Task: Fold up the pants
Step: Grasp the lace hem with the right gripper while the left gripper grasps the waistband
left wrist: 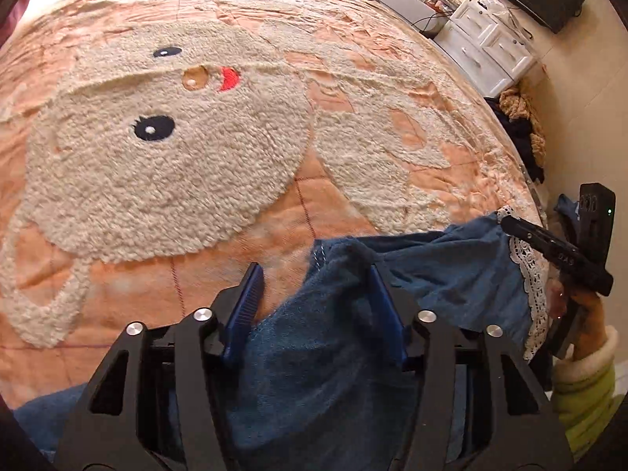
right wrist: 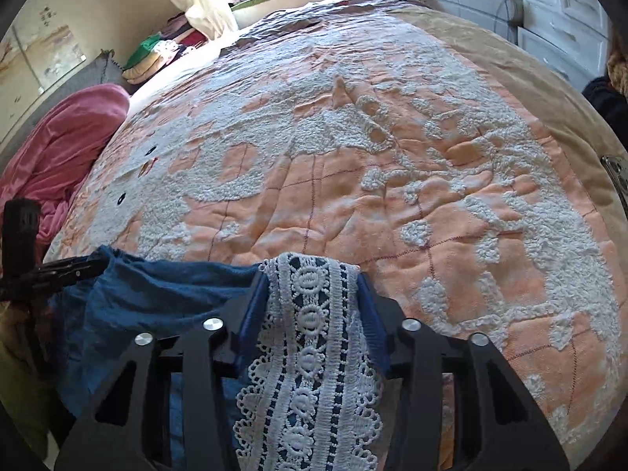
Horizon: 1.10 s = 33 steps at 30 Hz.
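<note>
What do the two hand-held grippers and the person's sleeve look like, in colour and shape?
Each hand-held gripper, left and right, has a black angular frame with triangular cut-outs, round silver bolts, and ribbed blue fingers. Seen from the left wrist view, the right one is a slim black bar bearing a black box with a small green light. The sleeve is yellow-green with a cream fleece cuff.

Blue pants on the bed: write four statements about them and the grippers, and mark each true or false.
1. The right gripper has the white lace trim between its fingers. True.
2. The blue pants lie on a bare wooden floor. False: they are over a peach quilt with a fluffy animal face.
3. The left gripper has blue fabric between its fingers. True.
4. The lace trim is red. False: it is white.
</note>
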Each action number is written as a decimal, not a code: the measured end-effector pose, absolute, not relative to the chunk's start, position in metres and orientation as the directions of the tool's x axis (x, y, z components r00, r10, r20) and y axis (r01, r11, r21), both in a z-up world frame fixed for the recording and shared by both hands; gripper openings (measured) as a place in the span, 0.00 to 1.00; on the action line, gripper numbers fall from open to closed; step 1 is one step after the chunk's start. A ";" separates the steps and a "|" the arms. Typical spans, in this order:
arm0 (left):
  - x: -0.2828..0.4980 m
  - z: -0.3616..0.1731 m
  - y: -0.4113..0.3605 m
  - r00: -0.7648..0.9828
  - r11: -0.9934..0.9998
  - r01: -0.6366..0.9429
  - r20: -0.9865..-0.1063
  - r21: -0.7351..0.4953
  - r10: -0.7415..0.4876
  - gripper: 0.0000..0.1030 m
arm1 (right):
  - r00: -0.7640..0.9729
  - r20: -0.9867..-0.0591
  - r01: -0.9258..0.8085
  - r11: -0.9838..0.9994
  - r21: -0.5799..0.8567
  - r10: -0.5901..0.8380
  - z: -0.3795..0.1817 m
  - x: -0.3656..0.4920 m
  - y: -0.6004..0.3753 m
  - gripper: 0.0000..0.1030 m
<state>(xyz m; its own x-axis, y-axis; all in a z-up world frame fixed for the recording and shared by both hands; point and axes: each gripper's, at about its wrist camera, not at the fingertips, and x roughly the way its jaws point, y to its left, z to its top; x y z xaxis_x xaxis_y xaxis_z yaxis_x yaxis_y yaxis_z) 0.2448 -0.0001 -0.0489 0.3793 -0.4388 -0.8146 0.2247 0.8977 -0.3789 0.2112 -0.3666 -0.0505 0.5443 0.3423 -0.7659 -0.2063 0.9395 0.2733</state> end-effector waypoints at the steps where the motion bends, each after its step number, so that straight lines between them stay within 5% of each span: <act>1: 0.241 -0.048 -0.003 0.387 0.897 0.242 -0.811 -0.371 -0.440 0.29 | 0.564 -0.747 -0.236 0.936 0.262 0.352 -0.049 0.203 -0.364 0.29; 7: 0.210 -0.045 -0.020 0.418 0.883 0.347 -0.790 -0.316 -0.448 0.20 | 0.652 -0.667 -0.384 0.916 0.120 0.361 -0.031 0.154 -0.343 0.28; 12: 0.208 -0.049 -0.025 0.413 0.879 0.372 -0.796 -0.297 -0.444 0.19 | 0.623 -0.728 -0.391 0.920 0.026 0.285 -0.038 0.158 -0.327 0.41; 16: 0.215 -0.047 -0.026 0.404 0.880 0.381 -0.805 -0.283 -0.434 0.20 | 0.588 -0.742 -0.357 0.926 0.120 0.322 -0.038 0.171 -0.337 0.59; 22: 0.234 -0.049 -0.031 0.376 0.872 0.377 -0.809 -0.313 -0.453 0.35 | 0.520 -0.749 -0.233 0.912 0.338 0.410 -0.048 0.196 -0.367 0.59; 25: 0.242 -0.053 -0.033 0.368 0.871 0.366 -0.808 -0.329 -0.460 0.34 | 0.500 -0.756 -0.221 0.906 0.361 0.423 -0.052 0.200 -0.367 0.55; 29: 0.239 -0.053 -0.039 0.377 0.872 0.377 -0.809 -0.312 -0.452 0.14 | 0.512 -0.773 -0.251 0.926 0.282 0.375 -0.052 0.192 -0.357 0.26; 33: 0.232 -0.045 -0.037 0.417 0.872 0.375 -0.783 -0.315 -0.462 0.07 | 0.575 -0.743 -0.287 0.935 0.208 0.342 -0.041 0.176 -0.349 0.19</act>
<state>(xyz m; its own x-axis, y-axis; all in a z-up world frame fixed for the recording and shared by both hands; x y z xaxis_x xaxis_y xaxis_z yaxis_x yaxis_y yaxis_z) 0.2325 -0.0367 -0.0451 0.4170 -0.4619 -0.7828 0.3752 0.8719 -0.3147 0.1761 -0.3485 -0.0415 0.5754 0.3417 -0.7431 -0.2869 0.9351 0.2079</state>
